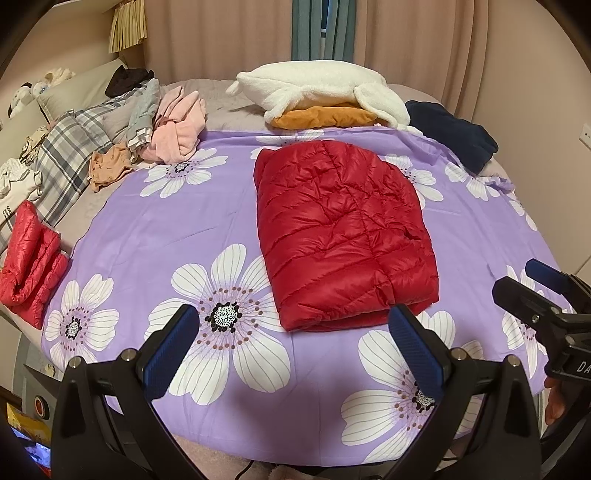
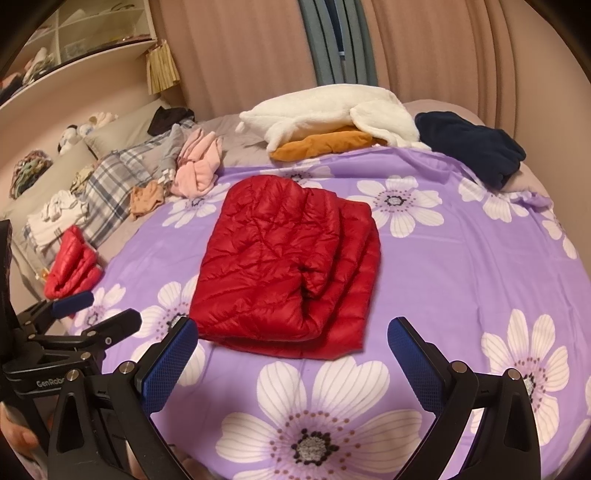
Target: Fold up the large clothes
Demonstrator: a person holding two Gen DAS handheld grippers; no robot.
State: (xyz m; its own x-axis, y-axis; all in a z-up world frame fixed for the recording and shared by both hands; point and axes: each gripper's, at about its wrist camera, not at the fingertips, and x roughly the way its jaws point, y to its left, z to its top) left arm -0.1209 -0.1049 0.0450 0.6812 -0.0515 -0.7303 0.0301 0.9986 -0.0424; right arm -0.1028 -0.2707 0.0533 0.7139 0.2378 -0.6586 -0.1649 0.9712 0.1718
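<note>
**Red jacket folded on the bed, both hand-held grippers wide and empty**

Start with what's hard to read: the shelf (image 2: 85, 33) in the top left corner of the right wrist view is warped by the lens and its contents are a blur. The soft toys (image 1: 40, 86) by the headboard are too small to make out. A person's fingers (image 2: 22, 439) peek in at the lower left edge, mostly cut off.

The surface is a bed with a purple flowered sheet (image 1: 155, 236) spread over it, big white blossoms all across. Pinkish curtains (image 1: 229, 37) hang behind, with a teal strip between them.

Now the count. One red quilted down jacket (image 1: 343, 229), folded into a thick block, lies in the middle of the sheet. A second red puffy garment (image 1: 29, 258) sits folded at the left edge of the bed. Far side: one white fleece (image 1: 317, 88) lies on top of one mustard garment (image 1: 325, 117), and one navy garment (image 1: 452, 134) is just beside them. Left: a pink garment (image 1: 177, 125), a plaid one (image 1: 70, 155) and a small tan piece (image 1: 109, 168), loosely heaped.

Left hand-held gripper (image 1: 299, 354): jaws spread wide, holding nothing, just short of the jacket's near edge. Right hand-held gripper (image 2: 291, 362): the same, gaping and empty, hovering at the near edge.
</note>
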